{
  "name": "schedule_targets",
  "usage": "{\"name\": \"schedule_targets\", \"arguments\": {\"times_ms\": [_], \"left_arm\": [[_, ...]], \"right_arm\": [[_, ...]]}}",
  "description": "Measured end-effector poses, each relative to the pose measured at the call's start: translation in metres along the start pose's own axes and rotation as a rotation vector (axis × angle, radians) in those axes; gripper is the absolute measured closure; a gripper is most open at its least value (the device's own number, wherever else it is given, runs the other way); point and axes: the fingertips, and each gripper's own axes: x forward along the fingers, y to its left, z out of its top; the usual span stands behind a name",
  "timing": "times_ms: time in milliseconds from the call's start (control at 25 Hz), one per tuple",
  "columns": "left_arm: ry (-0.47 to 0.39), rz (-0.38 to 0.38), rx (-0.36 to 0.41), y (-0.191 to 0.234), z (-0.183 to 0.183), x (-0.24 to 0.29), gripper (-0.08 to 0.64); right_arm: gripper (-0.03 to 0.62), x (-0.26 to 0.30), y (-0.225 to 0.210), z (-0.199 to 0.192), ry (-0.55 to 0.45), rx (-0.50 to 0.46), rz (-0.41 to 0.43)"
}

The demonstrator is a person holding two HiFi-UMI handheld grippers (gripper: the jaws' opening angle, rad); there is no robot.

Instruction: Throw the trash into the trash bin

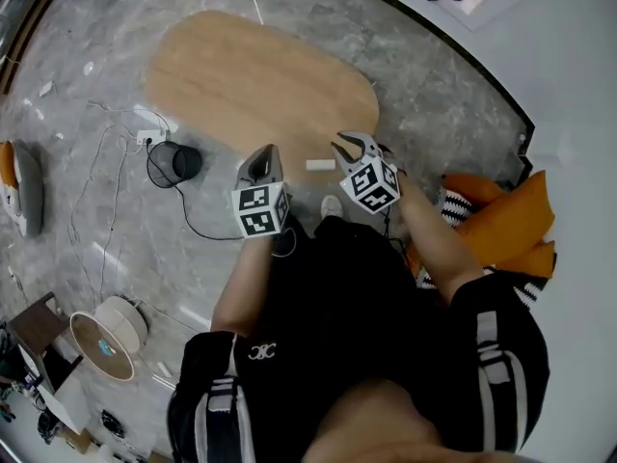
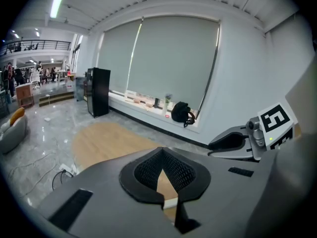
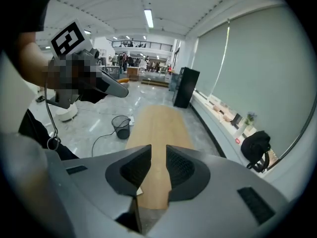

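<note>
A person in black, seen from above, holds a pair of tongs in each hand over a grey marble floor. The left tongs are closed: in the left gripper view their ribbed tips meet and nothing is held. The right tongs stand narrowly open; in the right gripper view a slim gap separates the pads and only bare wood shows through it. Neither pair touches anything.

Just ahead of both, a small white piece of trash lies on the near edge of the oval wooden surface, between the two pairs of tongs. To the left of the surface, on the floor and apart from it, stands a black wire-mesh trash bin, upright, with a black cable trailing past its base. Orange cushions are heaped at the person's right. Farther off, a black backpack sits on the ledge under the drawn window blinds.
</note>
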Motion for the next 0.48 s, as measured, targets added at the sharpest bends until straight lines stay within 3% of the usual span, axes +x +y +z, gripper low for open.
{"name": "schedule_targets", "arguments": {"times_ms": [240, 480], "left_arm": [[0.021, 0.024, -0.02, 0.038, -0.025, 0.043, 0.548], [0.066, -0.02, 0.004, 0.06, -0.071, 0.088, 0.548]], "right_arm": [[0.491, 0.059, 0.021, -0.029, 0.096, 0.026, 0.108], [0.461, 0.109, 0.067, -0.083, 0.224, -0.098, 0.225]]}}
